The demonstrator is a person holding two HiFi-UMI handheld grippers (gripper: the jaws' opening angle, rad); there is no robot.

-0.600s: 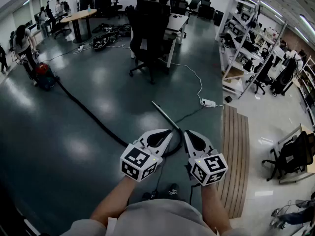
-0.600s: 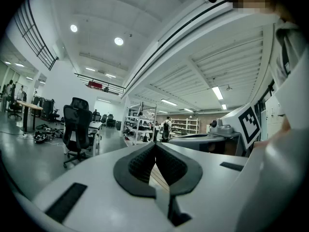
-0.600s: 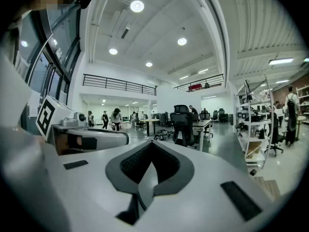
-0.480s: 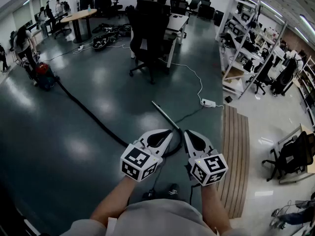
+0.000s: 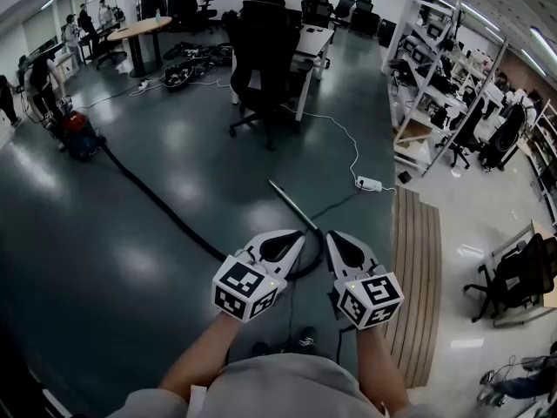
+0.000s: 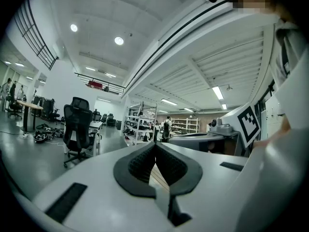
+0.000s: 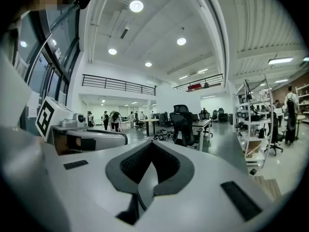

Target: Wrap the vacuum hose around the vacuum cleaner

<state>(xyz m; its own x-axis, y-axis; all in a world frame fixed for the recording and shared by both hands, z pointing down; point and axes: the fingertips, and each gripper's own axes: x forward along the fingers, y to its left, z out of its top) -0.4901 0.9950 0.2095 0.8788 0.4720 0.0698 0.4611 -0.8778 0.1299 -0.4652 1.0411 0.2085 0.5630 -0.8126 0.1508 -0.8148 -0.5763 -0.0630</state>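
Grey floor (image 5: 104,268) — vacuum hose (image 5: 157,199) runs diagonally toward vacuum cleaner (image 5: 78,134).

No text, label, brand, number or sign is legible anywhere.

A black office chair (image 5: 261,59) is seen beside a white desk (image 5: 315,40) on the glossy grey floor (image 5: 130,233). A round wooden table (image 5: 139,27) is set far left, metal shelving (image 5: 435,68) at right. A white power strip (image 5: 368,182) is laid near a slatted wooden panel (image 5: 418,268).
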